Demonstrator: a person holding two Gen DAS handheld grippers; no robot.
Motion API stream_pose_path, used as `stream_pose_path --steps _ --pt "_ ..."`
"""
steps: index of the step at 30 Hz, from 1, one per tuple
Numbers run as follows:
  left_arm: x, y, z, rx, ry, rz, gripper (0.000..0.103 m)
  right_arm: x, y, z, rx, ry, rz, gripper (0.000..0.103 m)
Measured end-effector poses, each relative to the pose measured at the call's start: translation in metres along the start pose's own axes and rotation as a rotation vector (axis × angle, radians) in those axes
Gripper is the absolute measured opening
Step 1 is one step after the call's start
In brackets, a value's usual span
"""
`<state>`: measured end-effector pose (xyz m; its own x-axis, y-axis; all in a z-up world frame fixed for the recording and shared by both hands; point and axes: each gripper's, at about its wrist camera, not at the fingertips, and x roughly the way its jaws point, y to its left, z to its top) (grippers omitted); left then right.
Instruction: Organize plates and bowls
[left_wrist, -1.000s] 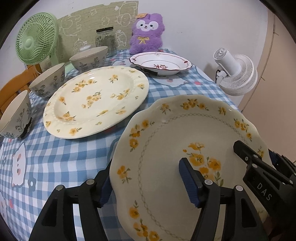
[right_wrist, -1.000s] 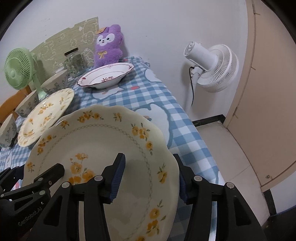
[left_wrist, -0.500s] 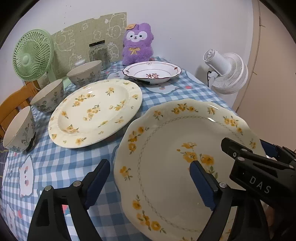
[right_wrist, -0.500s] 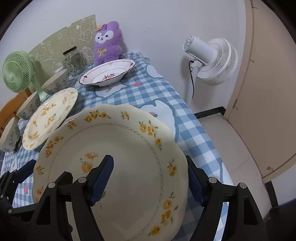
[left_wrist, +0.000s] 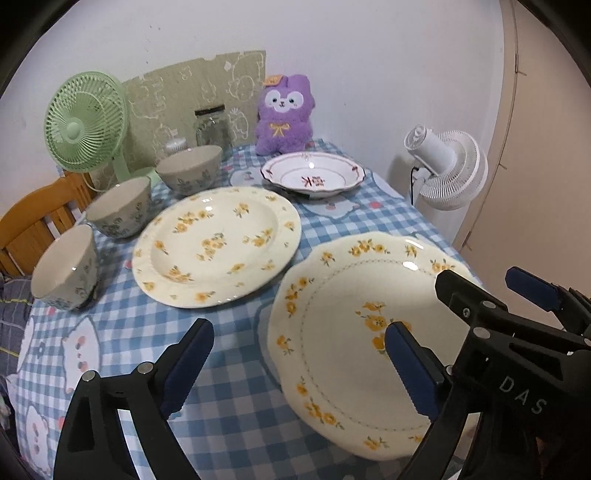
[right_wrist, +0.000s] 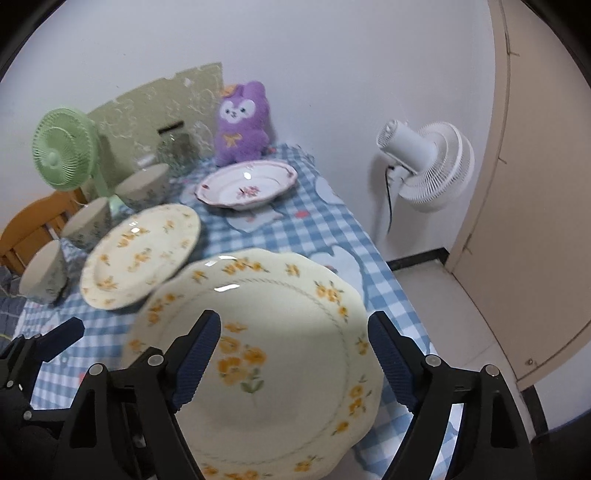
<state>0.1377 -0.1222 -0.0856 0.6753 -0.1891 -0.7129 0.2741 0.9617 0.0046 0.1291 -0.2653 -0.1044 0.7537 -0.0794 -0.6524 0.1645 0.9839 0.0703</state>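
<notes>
While left view crops it, right view shows floor (right_wrist: 436, 306).

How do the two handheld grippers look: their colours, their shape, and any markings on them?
Both the left gripper and the right gripper have matte black angular frames with round silver bolts. Each finger ends in a dark blue ribbed pad. In the left wrist view, the right gripper's body carries white letters "DAS". No cables or sleeves show.
</notes>
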Motion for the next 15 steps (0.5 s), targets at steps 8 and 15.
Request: stream_pose_path --steps 8,15 --pt "-0.023 0.014 0.008 -0.025 -0.028 0.024 0.100 -0.028 0.019 0.011 -0.036 -0.061 0.016 0.089" --pt "-0.043 0.023 0.014 -0.037 -0.049 0.034 0.103 -0.050 0.034 0.020 -0.059 -0.109 0.005 0.099"
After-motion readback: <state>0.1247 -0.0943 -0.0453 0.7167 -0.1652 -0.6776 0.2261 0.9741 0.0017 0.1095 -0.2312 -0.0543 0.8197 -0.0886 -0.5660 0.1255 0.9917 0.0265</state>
